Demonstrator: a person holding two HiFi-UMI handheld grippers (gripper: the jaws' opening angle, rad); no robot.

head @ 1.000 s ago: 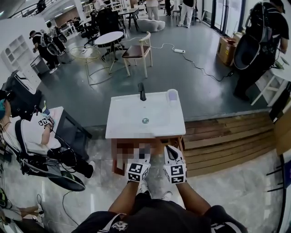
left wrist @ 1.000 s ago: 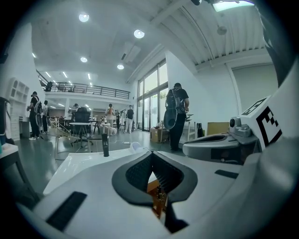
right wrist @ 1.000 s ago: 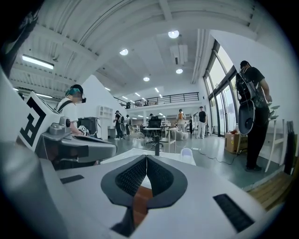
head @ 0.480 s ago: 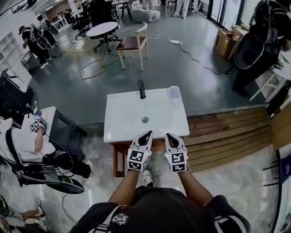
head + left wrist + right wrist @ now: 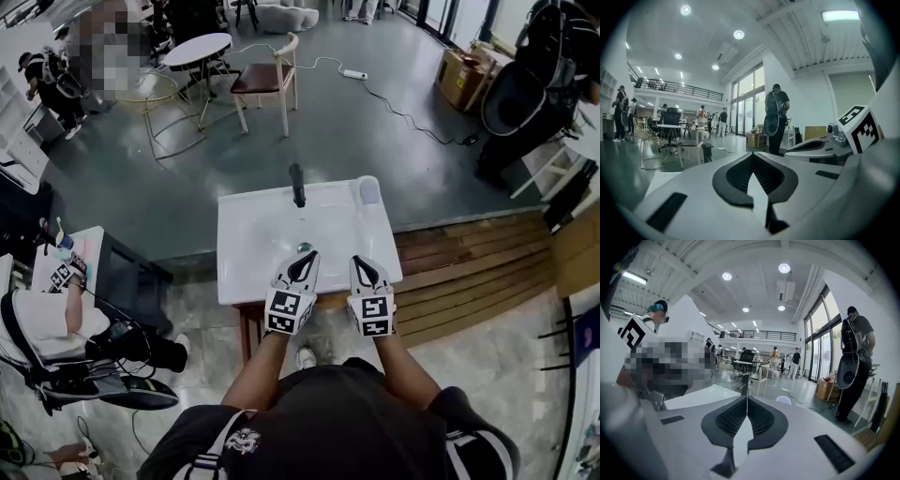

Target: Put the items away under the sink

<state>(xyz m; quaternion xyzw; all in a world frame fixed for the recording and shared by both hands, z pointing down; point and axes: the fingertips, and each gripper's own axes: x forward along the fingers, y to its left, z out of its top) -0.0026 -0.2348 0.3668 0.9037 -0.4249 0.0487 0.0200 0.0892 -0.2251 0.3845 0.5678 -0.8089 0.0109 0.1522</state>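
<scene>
Left gripper and right gripper, each with jaws pressed together and empty, hover side by side over the front rim of the white sink. A pale cup stands on its rear right corner, to the right of the black faucet.

Head view, looking steeply down. The left gripper and the right gripper are held side by side in front of the torso, close together but not touching, both pointing away from the body and near level. The left forearm and the right forearm are bare and reach forward roughly parallel. Each gripper carries its marker cube at the wrist end, patterned face up. In both gripper views the ribbed pads meet at the tips, with nothing between the jaws.
</scene>
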